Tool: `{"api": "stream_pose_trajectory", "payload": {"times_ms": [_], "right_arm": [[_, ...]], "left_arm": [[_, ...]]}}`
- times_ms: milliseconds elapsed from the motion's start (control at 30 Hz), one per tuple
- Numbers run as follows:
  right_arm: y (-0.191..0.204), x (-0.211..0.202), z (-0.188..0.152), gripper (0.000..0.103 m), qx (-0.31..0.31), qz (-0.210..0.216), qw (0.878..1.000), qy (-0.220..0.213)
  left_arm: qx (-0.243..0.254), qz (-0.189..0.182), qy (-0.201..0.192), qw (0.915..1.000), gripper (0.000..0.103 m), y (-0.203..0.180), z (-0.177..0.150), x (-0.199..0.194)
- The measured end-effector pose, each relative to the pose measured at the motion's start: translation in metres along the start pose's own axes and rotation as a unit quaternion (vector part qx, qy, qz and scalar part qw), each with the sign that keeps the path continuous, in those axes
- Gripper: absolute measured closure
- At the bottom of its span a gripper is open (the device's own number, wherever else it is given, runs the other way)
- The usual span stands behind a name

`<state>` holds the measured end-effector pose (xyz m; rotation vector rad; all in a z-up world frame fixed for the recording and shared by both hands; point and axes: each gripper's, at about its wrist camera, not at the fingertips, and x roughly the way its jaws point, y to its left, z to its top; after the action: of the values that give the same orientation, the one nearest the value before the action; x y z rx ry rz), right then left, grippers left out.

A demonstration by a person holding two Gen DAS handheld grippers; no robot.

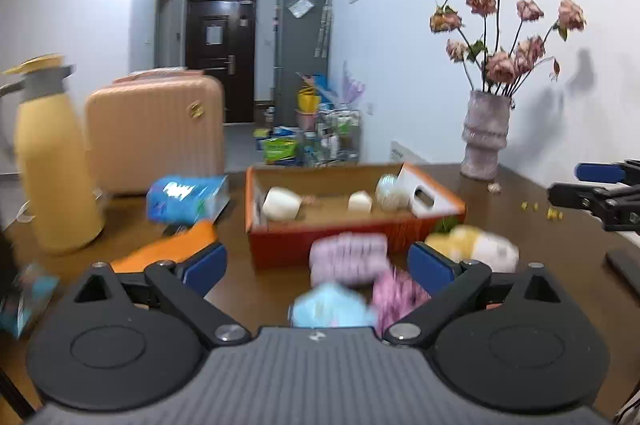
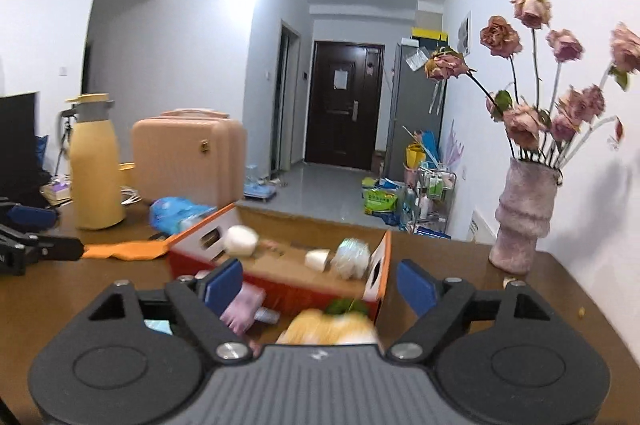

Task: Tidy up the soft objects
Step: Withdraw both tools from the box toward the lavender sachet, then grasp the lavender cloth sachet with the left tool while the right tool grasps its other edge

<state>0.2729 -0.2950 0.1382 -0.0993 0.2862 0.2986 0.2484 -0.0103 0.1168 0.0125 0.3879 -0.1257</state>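
Closest to my left lens, a pale blue soft toy (image 1: pixel 330 309) lies blurred on the brown table (image 1: pixel 516 193), with a pink fuzzy piece (image 1: pixel 398 295) touching its right side and a lilac knitted bundle (image 1: pixel 348 259) just behind it. My left gripper (image 1: pixel 318 261) has its blue pads spread wide and pressing on nothing; these soft things sit in the gap between them. Just behind stands the orange cardboard box (image 1: pixel 438 195), holding a white cup-like piece (image 1: pixel 282 205), a small white block (image 1: pixel 360 203) and a pale ball (image 1: pixel 390 191). From my right gripper (image 2: pixel 320 283), also spread wide and empty, I see a yellow plush (image 2: pixel 328 329) blurred below, close against the box's near corner. An orange cloth (image 1: pixel 168 249) lies left of the box.
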Motion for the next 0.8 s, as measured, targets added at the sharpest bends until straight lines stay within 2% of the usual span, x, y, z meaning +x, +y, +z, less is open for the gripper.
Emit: {"api": "stream_pose_trajectory", "payload": {"times_ms": [67, 167, 333, 433, 500, 567, 633, 700, 800], "right_arm": [[0.013, -0.020, -0.026, 0.017, -0.002, 0.002, 1.000, 0.008], [0.024, -0.042, -0.065, 0.017, 0.018, 0.000, 1.000, 0.018], [0.019, -0.053, -0.108, 0.017, 0.087, 0.004, 0.995, 0.050], [0.010, -0.050, -0.117, 0.019, 0.078, -0.040, 0.994, 0.061], [-0.004, -0.045, -0.119, 0.019, 0.096, -0.047, 0.992, 0.064], [-0.017, -0.039, -0.126, 0.021, 0.119, -0.044, 0.990, 0.066], [-0.030, -0.030, -0.132, 0.027, 0.136, -0.053, 0.986, 0.074], [-0.041, -0.017, -0.136, 0.032, 0.149, -0.056, 0.984, 0.078], [-0.050, 0.002, -0.141, 0.043, 0.159, -0.054, 0.982, 0.092]], "left_arm": [[-0.011, 0.014, 0.012, 0.9998, 0.004, -0.005, -0.026, -0.016], [-0.021, 0.008, 0.046, 0.9987, 0.004, -0.012, -0.056, -0.035], [-0.011, -0.006, 0.080, 0.9967, 0.004, -0.027, -0.072, -0.034], [-0.006, -0.027, 0.076, 0.9967, 0.004, -0.048, -0.072, -0.023], [-0.016, -0.062, 0.079, 0.9948, 0.010, -0.066, -0.071, -0.013], [-0.024, -0.103, 0.095, 0.9898, 0.032, -0.089, -0.070, 0.002], [-0.011, -0.144, 0.097, 0.9847, 0.042, -0.113, -0.070, 0.019], [0.008, -0.146, 0.095, 0.9847, 0.049, -0.134, -0.071, 0.038], [0.005, -0.151, 0.109, 0.9825, 0.061, -0.150, -0.073, 0.068]]}}
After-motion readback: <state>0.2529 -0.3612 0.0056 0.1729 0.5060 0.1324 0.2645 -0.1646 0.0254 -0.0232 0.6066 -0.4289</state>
